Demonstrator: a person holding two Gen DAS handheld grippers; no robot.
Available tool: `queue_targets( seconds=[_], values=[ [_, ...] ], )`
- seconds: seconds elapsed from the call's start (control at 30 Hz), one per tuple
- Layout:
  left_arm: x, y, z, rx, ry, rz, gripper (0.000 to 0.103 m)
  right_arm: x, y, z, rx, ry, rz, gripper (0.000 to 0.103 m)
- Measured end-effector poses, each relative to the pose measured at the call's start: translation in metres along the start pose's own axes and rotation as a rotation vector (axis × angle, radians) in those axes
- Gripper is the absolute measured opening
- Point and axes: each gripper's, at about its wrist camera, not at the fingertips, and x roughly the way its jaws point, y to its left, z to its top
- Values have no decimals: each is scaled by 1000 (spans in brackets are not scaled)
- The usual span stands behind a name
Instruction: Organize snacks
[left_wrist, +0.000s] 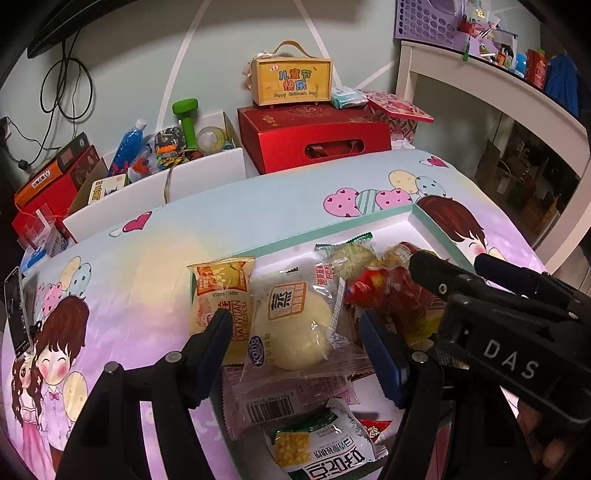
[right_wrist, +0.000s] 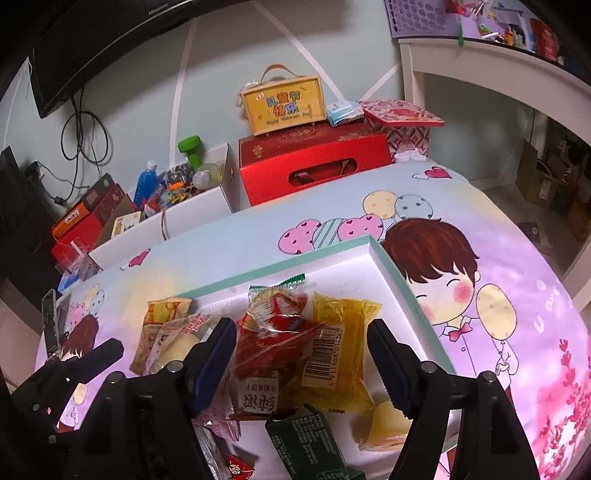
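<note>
Snacks are seen piled in the white tray (right_wrist: 402, 280) on the cartoon-print table. Both claws are held spread: the left gripper (left_wrist: 295, 341) over the steamed bun (left_wrist: 295, 332), the right gripper (right_wrist: 301, 360) over what looks like a red packet (right_wrist: 273, 343). One wrapper should be pinched squarely, neighbours left undisturbed.

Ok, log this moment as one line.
left gripper: open over clear-wrapped pale yellow bun | right gripper: open over crinkled red plastic snack packet | both snacks in white teal-rimmed box
</note>
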Motion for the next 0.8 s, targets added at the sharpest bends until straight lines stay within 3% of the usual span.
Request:
queue_targets(
  seconds=[0.37,0.43,0.47,0.53,0.8],
  values=[
    [-6,44,-4,-162,7,40,72,10,5,-4,-33,43,-7,77],
    [-5,54,-6,-209,16,55,72,12,9,-6,-52,46,-9,84],
    [-4,60,-8,-235,21,62,74,12,10,-7,-58,46,-11,88],
    [-1,71,-13,-285,32,77,96,13,13,-8,-73,44,-10,96],
    [7,98,-25,-366,58,141,96,17,21,-11,-101,51,-1,103]
  ],
)
